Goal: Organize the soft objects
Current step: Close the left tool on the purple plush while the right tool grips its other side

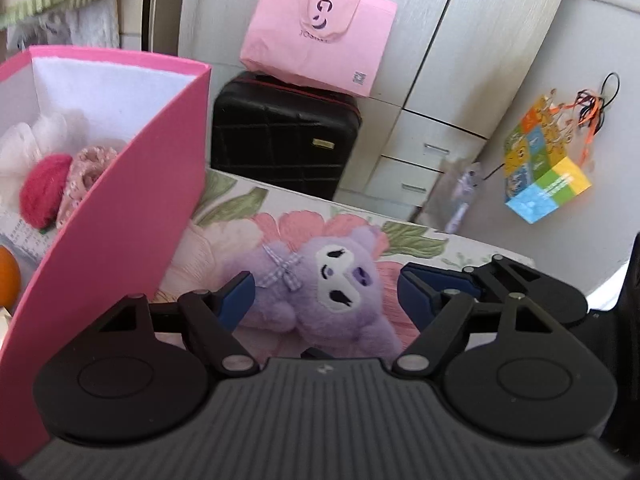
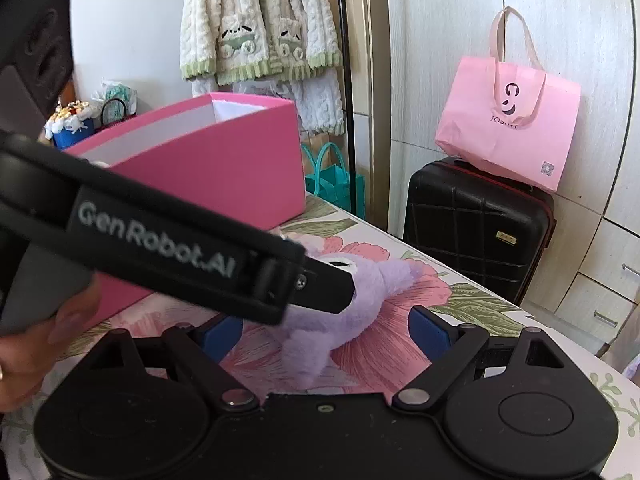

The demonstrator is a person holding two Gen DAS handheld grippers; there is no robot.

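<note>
A purple plush toy with a white face lies on the floral cloth, between the open fingers of my left gripper; the blue pads stand on either side of it, apart from it. In the right wrist view the plush lies ahead of my open, empty right gripper, partly hidden by the left gripper's finger above it. A pink box stands left of the plush and holds a red plush, a pink floral item and white soft things.
The floral-covered surface ends beyond the plush. Behind it stand a black suitcase with a pink paper bag on top, and white cupboards with drawers. A colourful cube hangs at right. A teal bag stands behind the box.
</note>
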